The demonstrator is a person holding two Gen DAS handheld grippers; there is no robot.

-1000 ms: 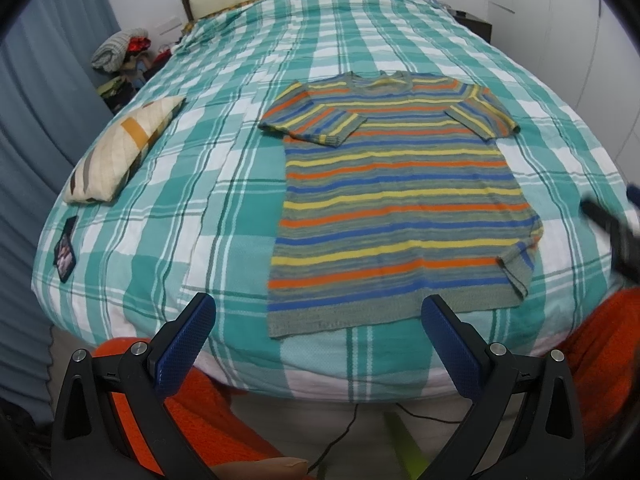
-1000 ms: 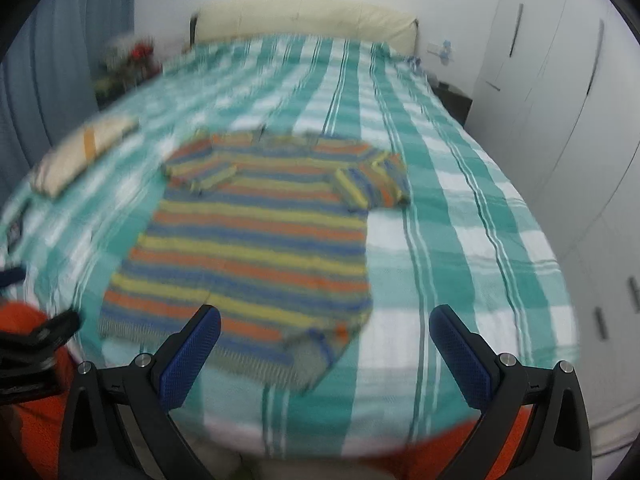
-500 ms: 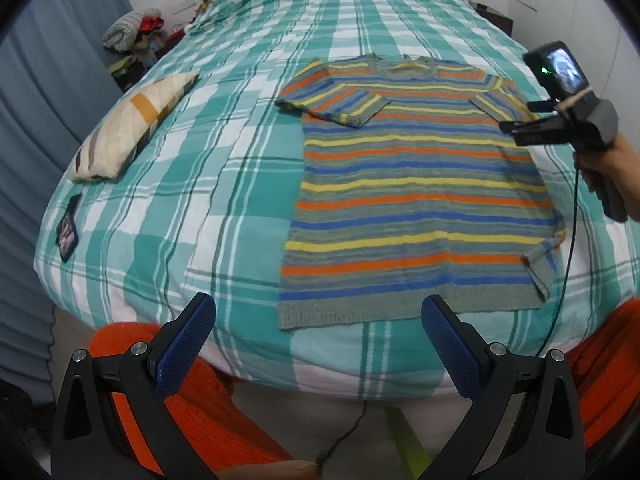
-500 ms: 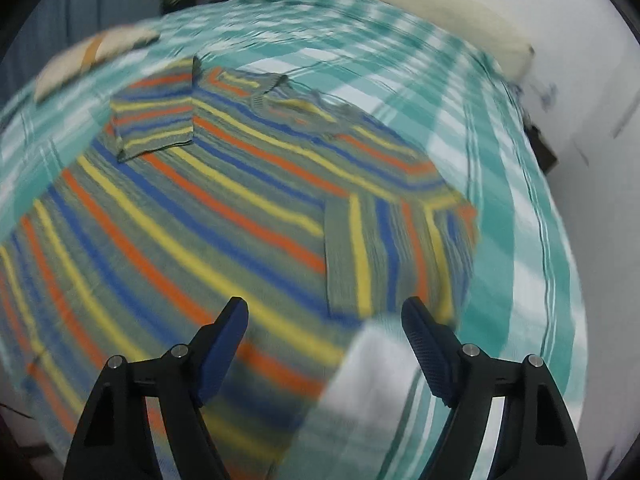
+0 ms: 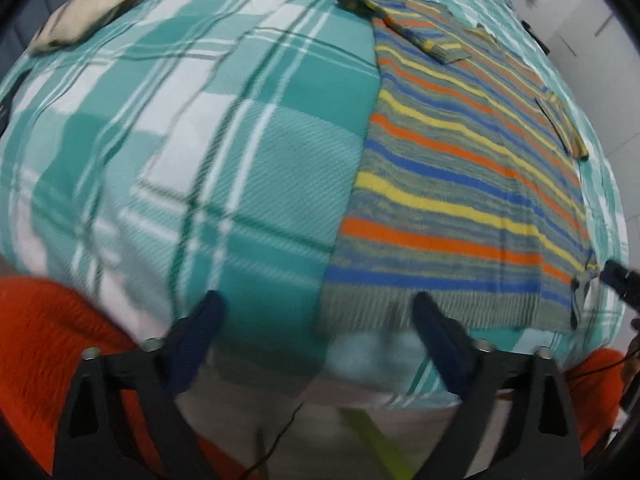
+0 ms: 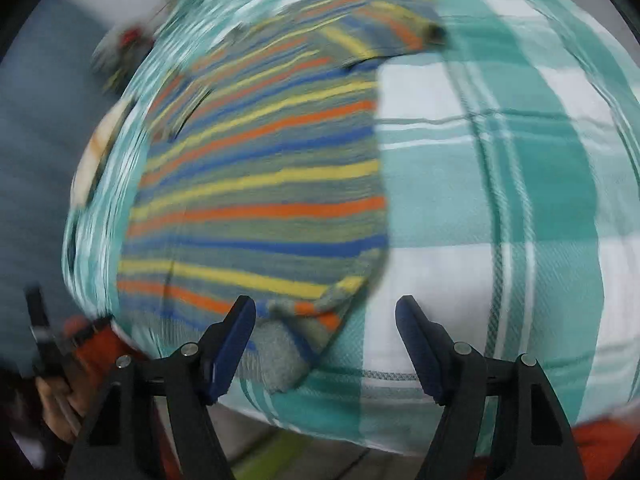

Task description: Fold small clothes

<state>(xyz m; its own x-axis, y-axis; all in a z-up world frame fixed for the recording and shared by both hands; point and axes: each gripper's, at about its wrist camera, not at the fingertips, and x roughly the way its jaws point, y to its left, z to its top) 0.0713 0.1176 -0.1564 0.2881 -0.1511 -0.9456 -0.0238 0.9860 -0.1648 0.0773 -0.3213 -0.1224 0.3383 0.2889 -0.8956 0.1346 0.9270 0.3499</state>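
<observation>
A knitted sweater (image 5: 460,184) with orange, yellow and blue stripes lies flat on the teal plaid bedcover (image 5: 248,168), sleeves folded inward. My left gripper (image 5: 318,320) points down at the hem's near left corner; the jaws are closing, the corner lies between the blue pads (image 5: 200,332), and they do not press on it. In the right wrist view the same sweater (image 6: 260,184) ends in a turned-over hem corner (image 6: 304,320). My right gripper (image 6: 326,320) hovers over that corner, jaws closing, pads apart from the cloth. The picture is blurred.
A striped cushion (image 5: 112,4) lies at the far left of the bed. The person's orange clothing (image 5: 44,344) is at the bed's near edge. A hand (image 6: 56,400) holding the other gripper shows low left in the right wrist view. A grey-blue curtain (image 6: 36,152) hangs beyond.
Both grippers have dropped and moved close to the sweater's near hem, the left to its left corner, the right to its right corner. Both pairs of jaws stand narrower than before.
</observation>
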